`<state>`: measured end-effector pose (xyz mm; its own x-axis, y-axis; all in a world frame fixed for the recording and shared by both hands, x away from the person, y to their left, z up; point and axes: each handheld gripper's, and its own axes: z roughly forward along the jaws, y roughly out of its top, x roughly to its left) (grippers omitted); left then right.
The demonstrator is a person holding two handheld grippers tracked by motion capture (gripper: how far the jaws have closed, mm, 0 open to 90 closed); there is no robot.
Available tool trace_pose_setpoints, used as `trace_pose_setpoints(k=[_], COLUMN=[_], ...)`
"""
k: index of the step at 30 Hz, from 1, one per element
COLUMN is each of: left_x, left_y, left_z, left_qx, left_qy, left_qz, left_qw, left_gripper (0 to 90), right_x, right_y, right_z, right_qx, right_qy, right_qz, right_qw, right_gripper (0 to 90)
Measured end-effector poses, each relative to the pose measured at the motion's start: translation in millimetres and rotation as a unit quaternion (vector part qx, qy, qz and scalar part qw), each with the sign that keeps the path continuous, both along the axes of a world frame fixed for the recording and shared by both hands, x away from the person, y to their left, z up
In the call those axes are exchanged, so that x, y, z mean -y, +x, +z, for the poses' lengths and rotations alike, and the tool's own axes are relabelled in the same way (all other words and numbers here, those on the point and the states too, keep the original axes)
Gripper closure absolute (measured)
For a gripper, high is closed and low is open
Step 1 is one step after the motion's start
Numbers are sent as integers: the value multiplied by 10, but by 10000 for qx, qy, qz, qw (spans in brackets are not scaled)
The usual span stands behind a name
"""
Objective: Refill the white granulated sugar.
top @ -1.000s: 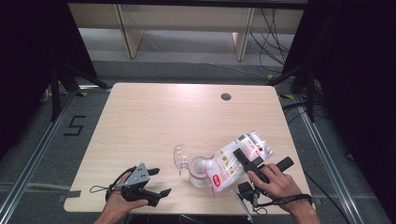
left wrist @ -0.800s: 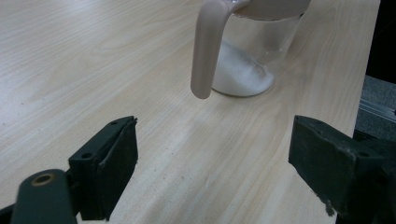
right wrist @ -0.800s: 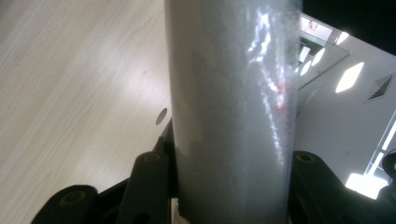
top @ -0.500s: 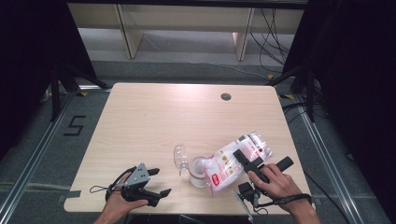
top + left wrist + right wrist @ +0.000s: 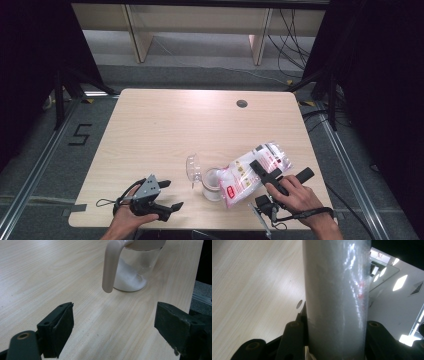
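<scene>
A lab-like recording booth: a pale wooden table (image 5: 165, 130) stands between black curtains (image 5: 30, 60) on grey floor with metal rails (image 5: 35, 165), loose black cables (image 5: 290, 30) and a taped floor number "5" (image 5: 80, 135).

Glossy plastic bag (image 5: 252, 171), clear glass jar (image 5: 212, 182)

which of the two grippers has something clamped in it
The right gripper: its jaws pinch the plastic bag tipped over the jar. The left gripper stands open, holding nothing.
</scene>
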<state>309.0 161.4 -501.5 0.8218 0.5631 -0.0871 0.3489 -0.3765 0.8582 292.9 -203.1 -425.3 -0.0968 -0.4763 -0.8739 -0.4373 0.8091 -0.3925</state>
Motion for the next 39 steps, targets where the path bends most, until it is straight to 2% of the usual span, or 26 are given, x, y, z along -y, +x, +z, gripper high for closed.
trace_pose_setpoints(k=[1, 2, 3, 4, 5, 7, 8, 9, 10, 11, 12, 13, 15, 16, 17, 32, 39], left_x=[-12, -12, -12, 0, -13, -12, 0, 1, -14, -14, -13, 2, 5, 4, 4, 2, 0], left_y=[7, 7, 4, -4, 7, 6, -4, -1, 7, 7, 2, -7, -9, -8, -8, -10, -8], left_z=[6, 6, 7, 2, 6, 6, 2, -1, 7, 7, 8, 3, 4, 4, 4, 4, 6], left_qx=[21, 21, 22, -10, 18, 21, -11, 0, 23, 23, 27, -22, -43, -38, -41, -17, -36], left_qy=[119, 119, 101, -17, 123, 112, -18, -19, 129, 129, 102, -48, -72, -73, -75, -64, -45], left_qz=[-26, -26, -11, 15, -27, -23, 14, 8, -26, -26, -14, 11, 6, 8, 10, 24, -6], left_qw=[9999, 9999, 9999, 10000, 9999, 9999, 10000, 10000, 9999, 9999, 9999, 10000, 10000, 10000, 10000, 10000, 10000], left_gripper=[156, 155, 156, 155, 155, 155, 156, 156, 156, 155, 156, 156, 156, 156, 156, 155, 156], right_x=[0, 0, 0, 0, 2, 3, 5, 6, 7, 5, -5, -3, -1, -1, 16, 12, -4], right_y=[1, 1, 2, 3, 4, 4, 8, 10, 8, 8, 20, 20, 21, 24, 12, 15, 21], right_z=[1, 1, 8, 7, 6, 9, 4, 1, 1, 5, 15, 13, 14, 15, 1, 2, 17], right_qx=[-6, -6, -10, -14, -15, -29, -30, -26, -12, -36, -11, -12, -18, -18, -36, -53, -44], right_qy=[1, 1, -44, -42, -26, -33, 2, 8, 18, 4, -75, -47, -42, -50, 74, 66, -19], right_qz=[5, 5, -8, -15, -1, -15, 0, 7, 11, -6, 100, 94, 92, 105, -4, -8, 73], right_qw=[10000, 10000, 10000, 10000, 10000, 10000, 10000, 10000, 10000, 10000, 9999, 9999, 9999, 9999, 10000, 10000, 10000], right_gripper=[662, 662, 662, 662, 662, 662, 663, 663, 663, 663, 663, 663, 663, 663, 663, 665, 666])
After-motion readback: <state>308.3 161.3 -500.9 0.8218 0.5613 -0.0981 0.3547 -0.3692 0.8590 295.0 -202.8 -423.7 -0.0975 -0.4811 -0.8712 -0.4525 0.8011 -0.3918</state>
